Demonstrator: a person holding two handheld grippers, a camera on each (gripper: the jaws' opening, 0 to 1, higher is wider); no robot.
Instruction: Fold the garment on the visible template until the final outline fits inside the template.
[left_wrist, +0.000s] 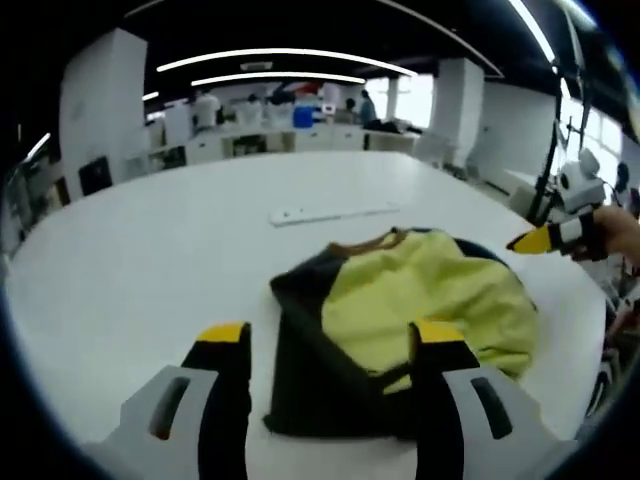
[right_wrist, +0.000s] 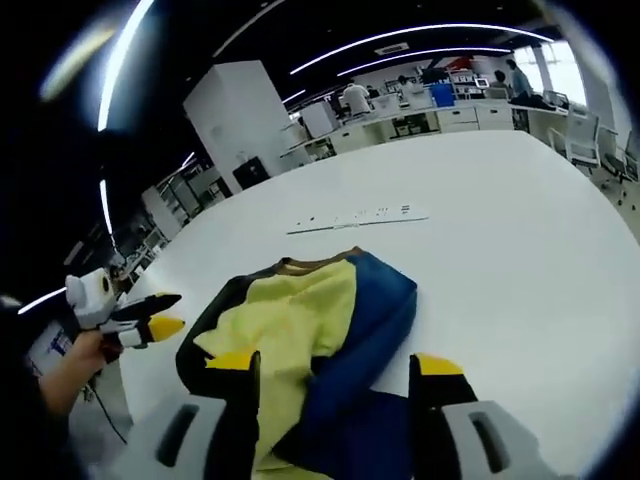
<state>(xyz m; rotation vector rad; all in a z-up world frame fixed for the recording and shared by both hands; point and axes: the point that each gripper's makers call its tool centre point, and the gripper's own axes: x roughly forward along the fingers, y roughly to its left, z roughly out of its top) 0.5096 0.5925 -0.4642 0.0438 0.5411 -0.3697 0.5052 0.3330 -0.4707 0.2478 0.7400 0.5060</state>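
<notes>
White bench (left_wrist: 150, 250) carried the bunched garment (left_wrist: 420, 300); we saw no template outline. Both grippers, left (left_wrist: 330, 345) and right (right_wrist: 335, 375), stood wide apart and empty just before the garment, its long axis running away from the right gripper's fingers (right_wrist: 232, 362).

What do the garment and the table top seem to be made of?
The garment looks like soft woven or knit cloth, matte, in yellow and dark blue panels: it creases and slumps in folds. The table looks like a hard, smooth white top, laminate or painted board perhaps, with a faint sheen; which exactly cannot be told.
</notes>
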